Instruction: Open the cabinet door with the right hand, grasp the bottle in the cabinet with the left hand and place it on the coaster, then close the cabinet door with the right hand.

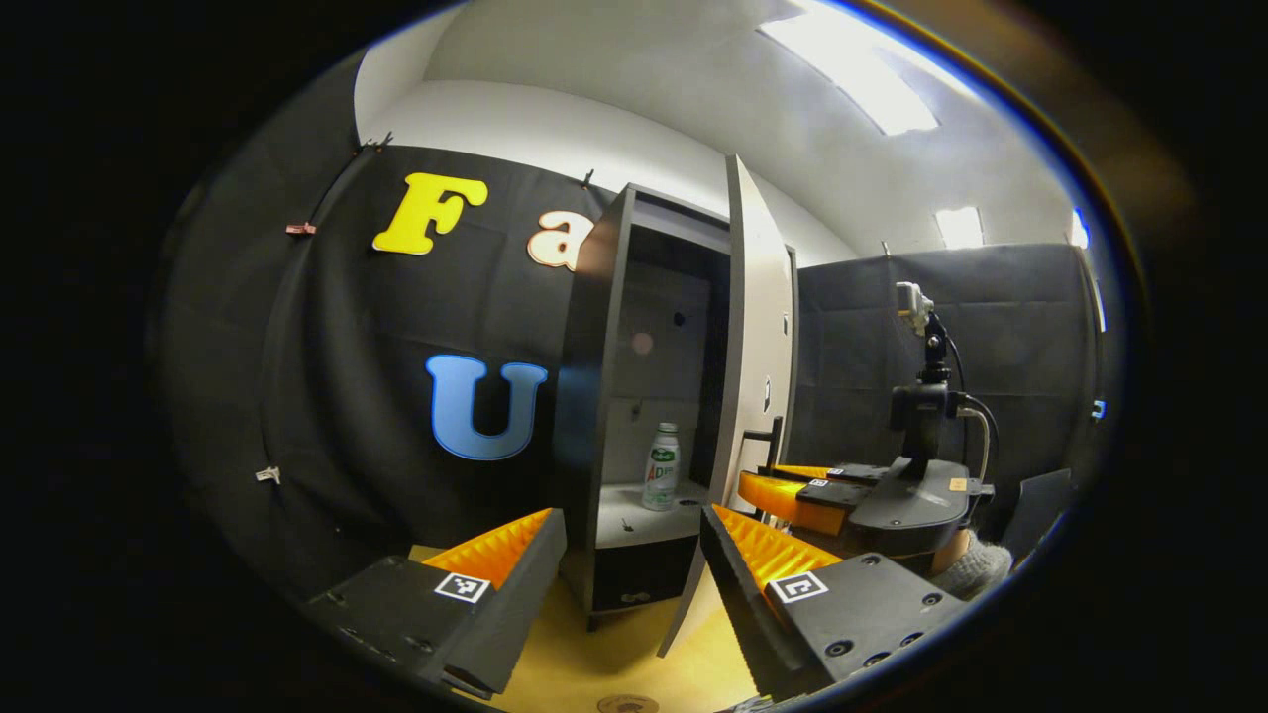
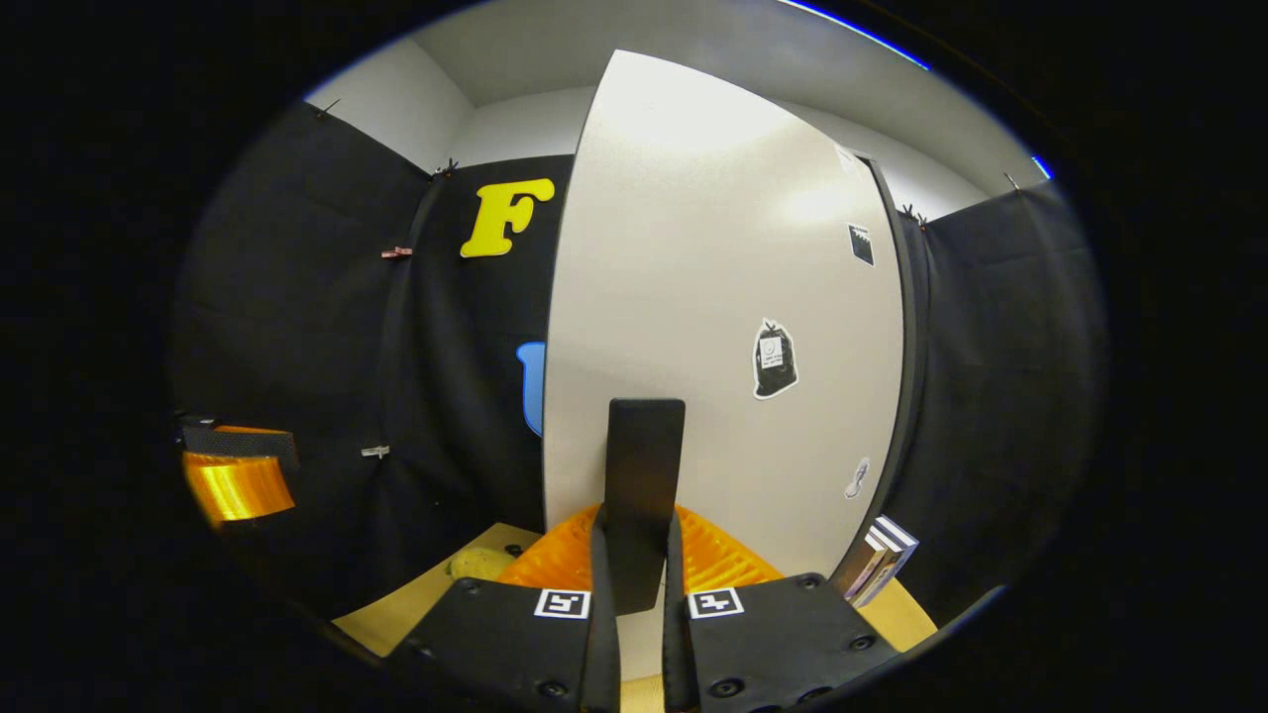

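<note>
I have the right gripper [image 2: 641, 574] clamped on the door handle [image 2: 644, 475]. The left gripper [image 1: 634, 555] is spread, short of the bottle [image 1: 661, 465] on the cabinet [image 1: 584, 396] shelf. The bottle looks light, smooth plastic; I would grip it mid-body.

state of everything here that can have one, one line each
cabinet door: swung open, its handle clamped between the right tongs
bottle: upright on the cabinet shelf, cap on, not gripped
left tongs: open, empty, aimed at the cabinet opening, short of the bottle
right tongs: shut on the door handle
cabinet: open, interior showing
</note>
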